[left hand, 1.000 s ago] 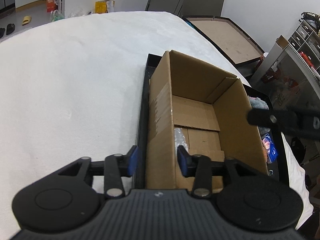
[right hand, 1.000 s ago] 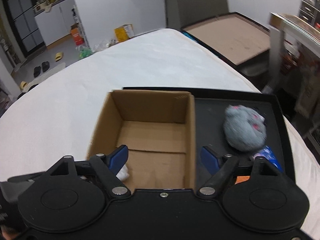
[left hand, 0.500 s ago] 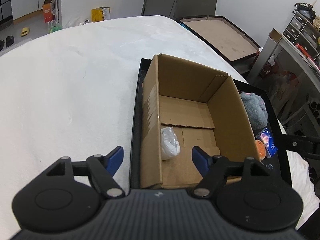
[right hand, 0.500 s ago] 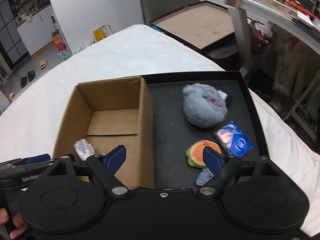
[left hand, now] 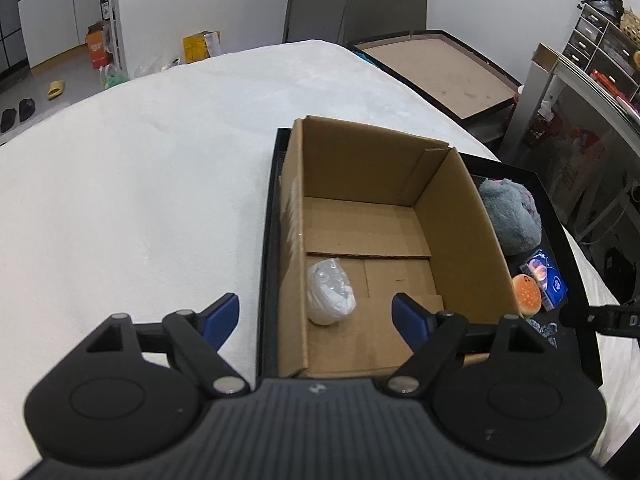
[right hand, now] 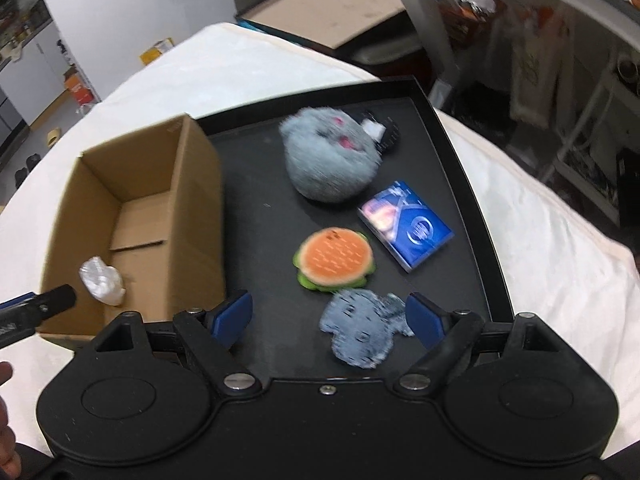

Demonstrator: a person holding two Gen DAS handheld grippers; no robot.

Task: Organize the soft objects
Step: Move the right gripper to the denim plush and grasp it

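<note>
1. The cardboard box [left hand: 400, 216] wall hides most of the burger toy [left hand: 527, 294] and the lower half of the grey plush [left hand: 510, 216] from the left wrist.
2. Motion smears the blue packet [right hand: 406, 226]; its print is unreadable.
3. A dark item [right hand: 386, 132] by the tray's [right hand: 472, 184] far edge sits half behind the plush, unidentifiable.

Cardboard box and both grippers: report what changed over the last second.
The left gripper let go of the white bundle, which now lies on the floor of the cardboard box; its jaws are opening, nothing between them. The right gripper swung from over the box to above the black tray, open over the blue cloth scrap. Box, tray and toys stayed put.
</note>
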